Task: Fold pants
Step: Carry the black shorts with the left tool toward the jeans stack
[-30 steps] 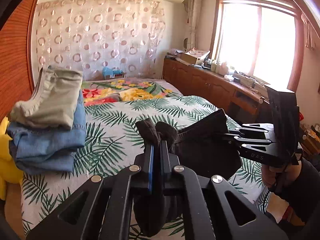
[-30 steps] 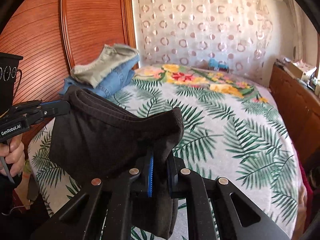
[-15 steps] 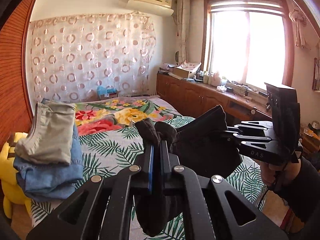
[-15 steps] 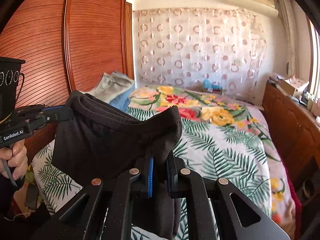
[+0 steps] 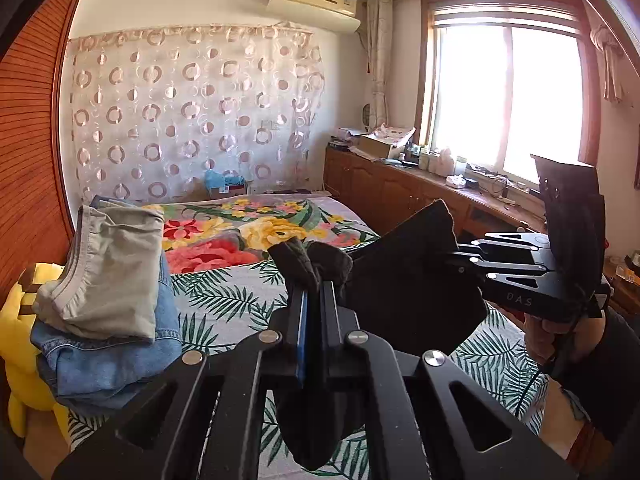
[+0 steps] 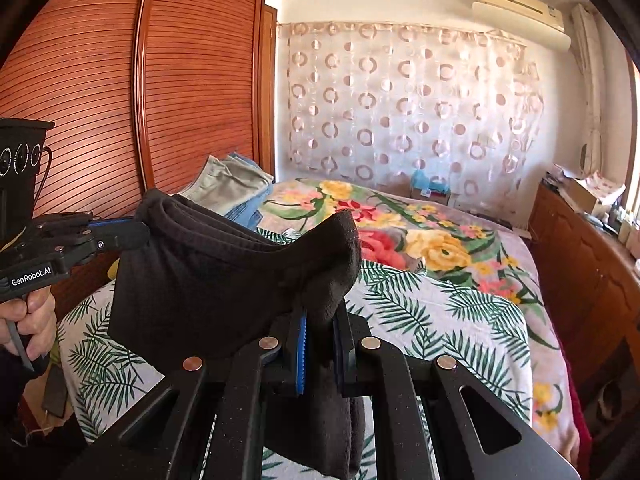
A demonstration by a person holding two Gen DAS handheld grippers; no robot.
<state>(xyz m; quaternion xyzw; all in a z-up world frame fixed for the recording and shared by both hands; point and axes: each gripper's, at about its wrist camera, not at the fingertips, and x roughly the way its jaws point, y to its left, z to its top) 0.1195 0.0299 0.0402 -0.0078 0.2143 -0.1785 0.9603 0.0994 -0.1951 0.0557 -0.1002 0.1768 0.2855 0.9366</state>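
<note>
Both sets of fingers clamped tight on cloth: left gripper [image 5: 314, 280] pinches a bunched corner of the black pants [image 5: 408, 292], right gripper [image 6: 320, 320] pinches the other end of the same folded edge, fabric slack and sagging between them, rest hanging below the jaws. Change over the last second: both hands rose together, the bed [image 6: 460, 320] sits lower in both views, and more wall and the air conditioner [image 5: 312, 0] are showing, so the pants are now airborne, clear of the bedspread. Looks like a folded bundle being carried. Finished stack of folded jeans and khaki pants [image 5: 108, 300] lies at 9 o'clock in the left view, likely destination. Grip unchanged, no slip seen.
</note>
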